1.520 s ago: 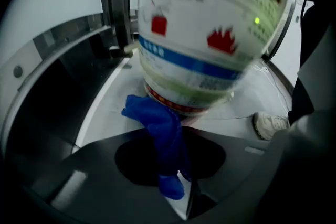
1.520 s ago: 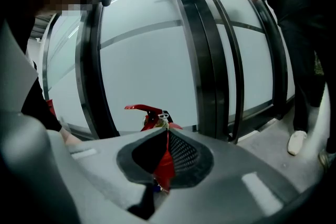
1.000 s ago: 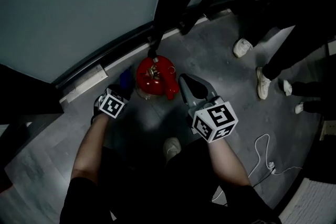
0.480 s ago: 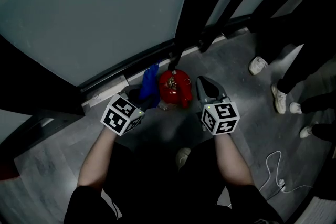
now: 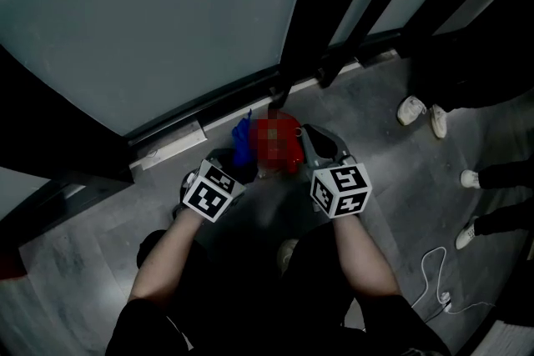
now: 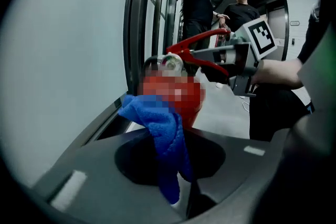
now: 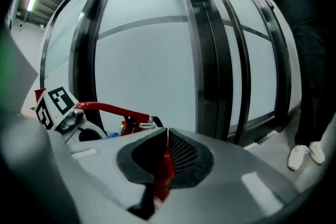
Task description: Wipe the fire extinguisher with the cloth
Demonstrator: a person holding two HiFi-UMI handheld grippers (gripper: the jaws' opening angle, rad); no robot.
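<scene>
The red fire extinguisher (image 5: 279, 142) stands on the grey floor at the foot of a glass wall; part of it is blurred over. My left gripper (image 5: 236, 154) is shut on a blue cloth (image 5: 242, 137), which lies against the extinguisher's left side. In the left gripper view the cloth (image 6: 160, 126) hangs from the jaws, touching the red body (image 6: 184, 99) below the red handle (image 6: 202, 42). My right gripper (image 5: 311, 146) is at the extinguisher's right side. In the right gripper view its jaws are shut on the red handle (image 7: 164, 168), which runs off to the left.
The glass wall (image 5: 167, 12) with dark frames (image 5: 296, 29) stands close behind the extinguisher, over a pale sill (image 5: 167, 142). Other people's shoes (image 5: 411, 107) are at the right. A white cable (image 5: 434, 271) lies on the floor at lower right. Two people (image 6: 197, 2) stand beyond.
The left gripper has brought the blue cloth down and against the extinguisher's left side. The right gripper stays on the handle. The feet at the right have shifted.
</scene>
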